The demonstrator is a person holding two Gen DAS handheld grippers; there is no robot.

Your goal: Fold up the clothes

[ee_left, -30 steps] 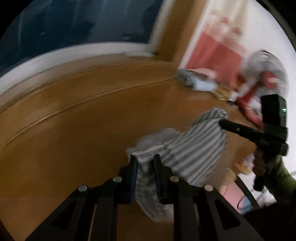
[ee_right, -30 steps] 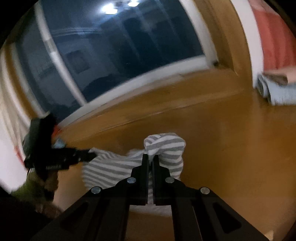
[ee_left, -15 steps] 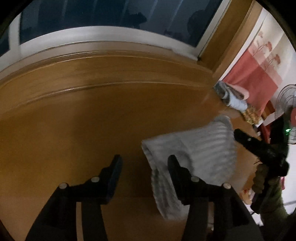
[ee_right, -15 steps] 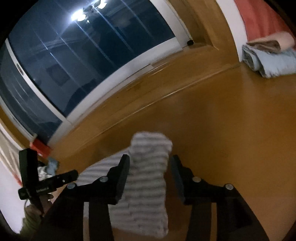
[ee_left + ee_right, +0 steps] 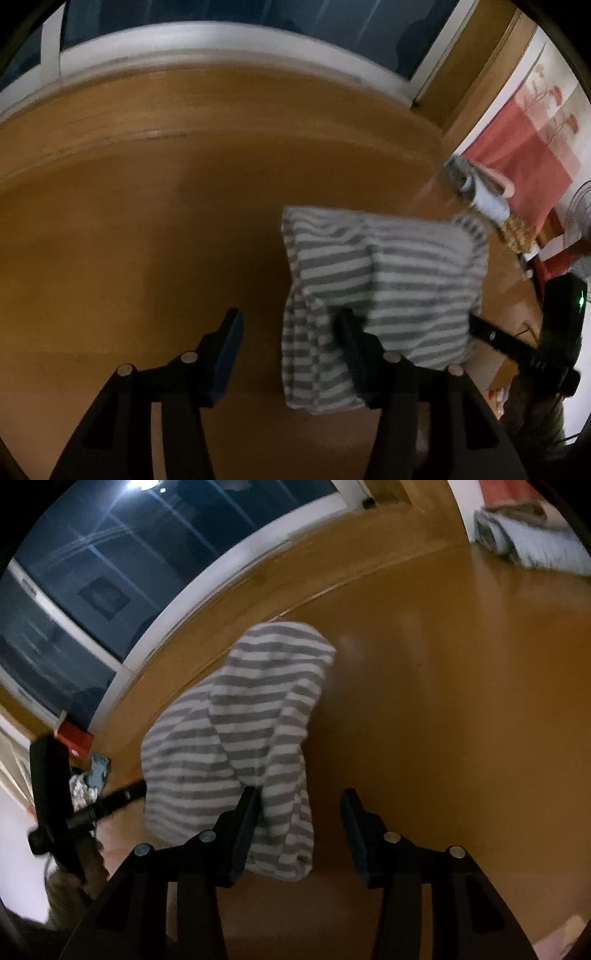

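Striped cloth (image 5: 384, 291) lies in a folded bundle on the wooden bench (image 5: 155, 229), grey and white bands doubled over in at least two layers, edges rounded rather than squared. We find the left hand-held gripper (image 5: 291, 354) spread wide, one finger (image 5: 225, 354) clear of the fabric and the other (image 5: 354, 347) against the bundle's near edge — it pinches nothing. The right hand-held gripper (image 5: 299, 830) is likewise spread; its left finger (image 5: 243, 830) sits at the cloth's (image 5: 240, 738) lower corner, the other finger (image 5: 354, 830) over bare wood.

We judge the step in hand to sit at a fold of this garment — either the jaws stand free beside a completed fold, or they are placed to take hold for another. The pictures fit both. A stack of folded items (image 5: 532, 546) rests near the far wall, well apart from the bundle. Any following move calls for both jaws to clear or seat on the fabric edge without dragging the layers askew.
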